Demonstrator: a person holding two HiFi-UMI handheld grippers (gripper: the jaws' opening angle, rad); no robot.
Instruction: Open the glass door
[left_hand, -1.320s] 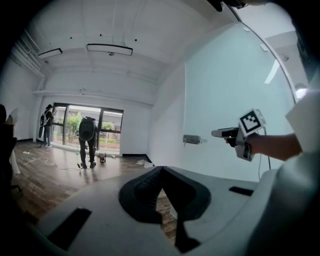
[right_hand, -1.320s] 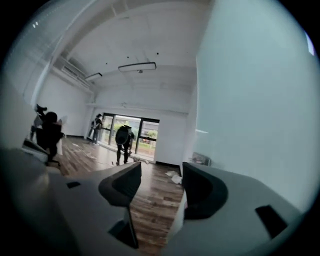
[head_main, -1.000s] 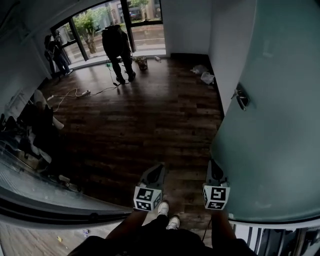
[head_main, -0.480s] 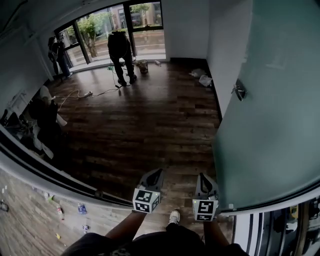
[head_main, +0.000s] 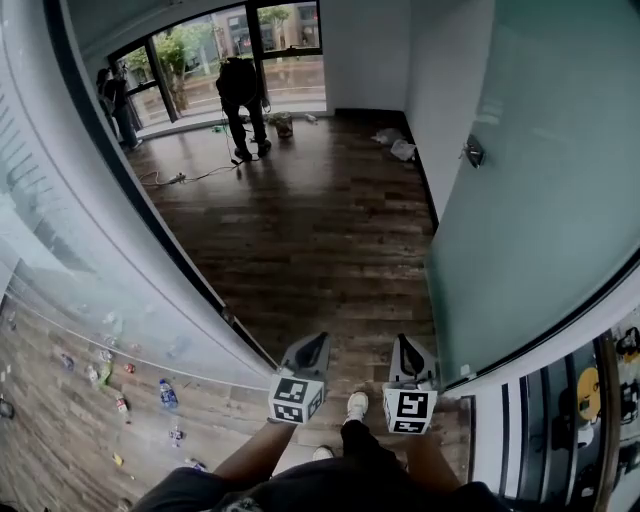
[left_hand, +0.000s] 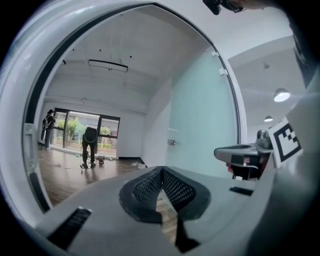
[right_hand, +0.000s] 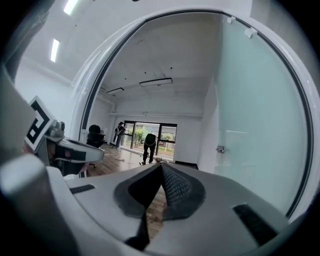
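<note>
Grey mesh lines the jaws of the left gripper, which are pressed together at the tips with nothing between them. The right gripper is closed and empty in the same way. In the head view the two grippers are held out side by side at waist height, each pointing forward with its marker cube toward the camera. Below them is a white shoe of the person who holds them, on the dark wooden floor.

Just right of the right gripper stands the frosted, pale green glass door. It is swung inward into the room, and its lower edge is close to the gripper, though neither gripper touches it. Its small metal handle sits farther along the pane, well away from both. A fixed glass wall panel with a dark frame runs along the left.

Beyond, white bags lie by the far wall and a cable trails over the boards. One person bends over near the tall windows, and another stands at the left.
</note>
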